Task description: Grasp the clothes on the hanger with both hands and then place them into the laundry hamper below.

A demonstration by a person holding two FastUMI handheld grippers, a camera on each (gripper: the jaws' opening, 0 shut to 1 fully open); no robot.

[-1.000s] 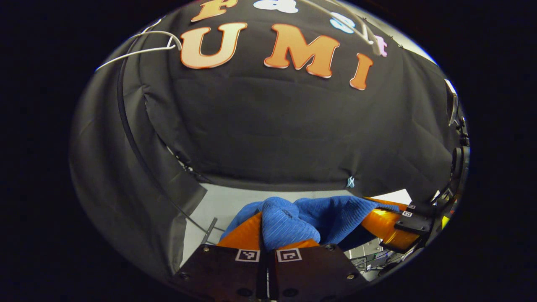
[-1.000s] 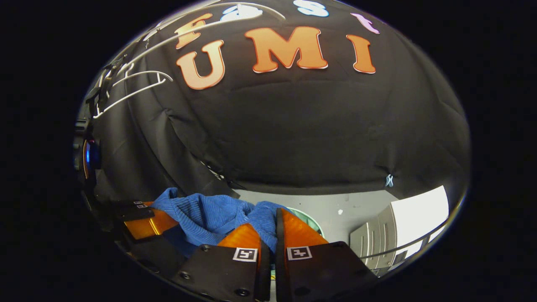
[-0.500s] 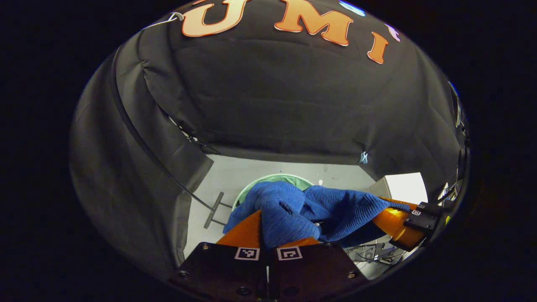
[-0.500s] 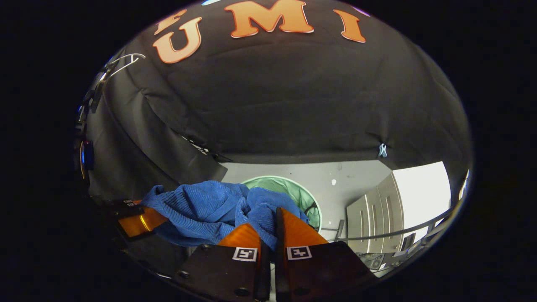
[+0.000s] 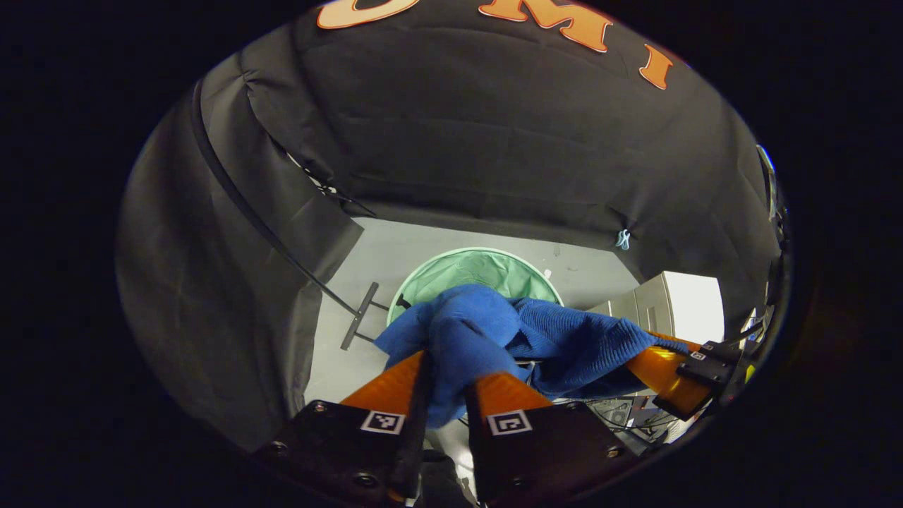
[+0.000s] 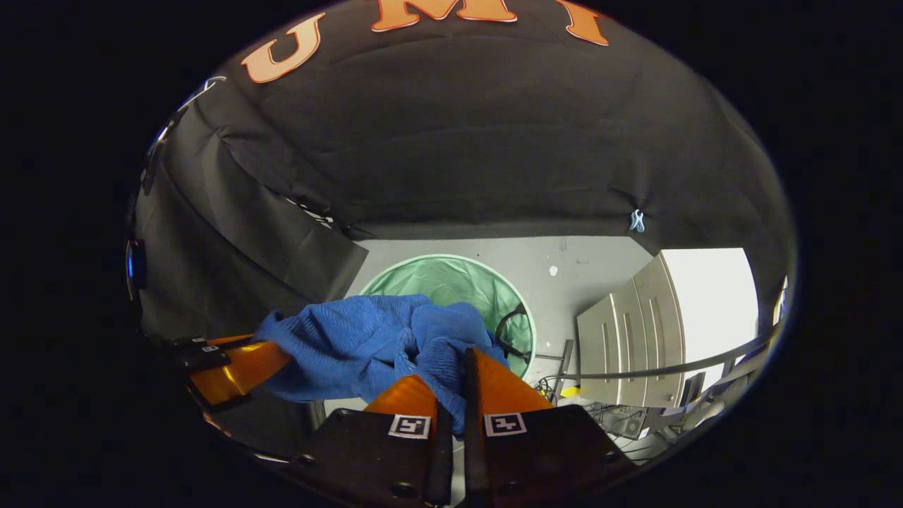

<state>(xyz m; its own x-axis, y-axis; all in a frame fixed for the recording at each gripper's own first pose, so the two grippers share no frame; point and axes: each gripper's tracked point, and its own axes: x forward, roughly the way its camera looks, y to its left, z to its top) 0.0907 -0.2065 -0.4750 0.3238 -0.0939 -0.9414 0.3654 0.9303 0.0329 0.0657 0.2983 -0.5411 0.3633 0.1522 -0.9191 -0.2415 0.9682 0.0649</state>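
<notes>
Jaws of the left gripper (image 5: 451, 367) stand parted by a moderate gap, with a fold of the blue knitted garment (image 5: 508, 335) lying between the two fingers; whether either finger presses on the cloth cannot be told. Jaws of the right gripper (image 6: 451, 374) are drawn nearly together and clamp a bunched fold of the same garment (image 6: 367, 346) between them.

The garment hangs as a slack span from one gripper to the other, clear of the floor. In the left gripper view the right gripper (image 5: 659, 367) appears at the lower right edge with the cloth running into it. In the right gripper view the left gripper (image 6: 243, 363) appears at the lower left edge, the cloth draped over its finger.

The laundry hamper (image 5: 430, 282), a round green mesh tub with a pale rim, stands on the grey floor (image 5: 381, 247) beneath the garment; its open mouth (image 6: 451, 279) is partly covered by the cloth in both views. A white cabinet (image 6: 621, 339) stands near the hamper, by the black cloth wall (image 6: 494, 141).
</notes>
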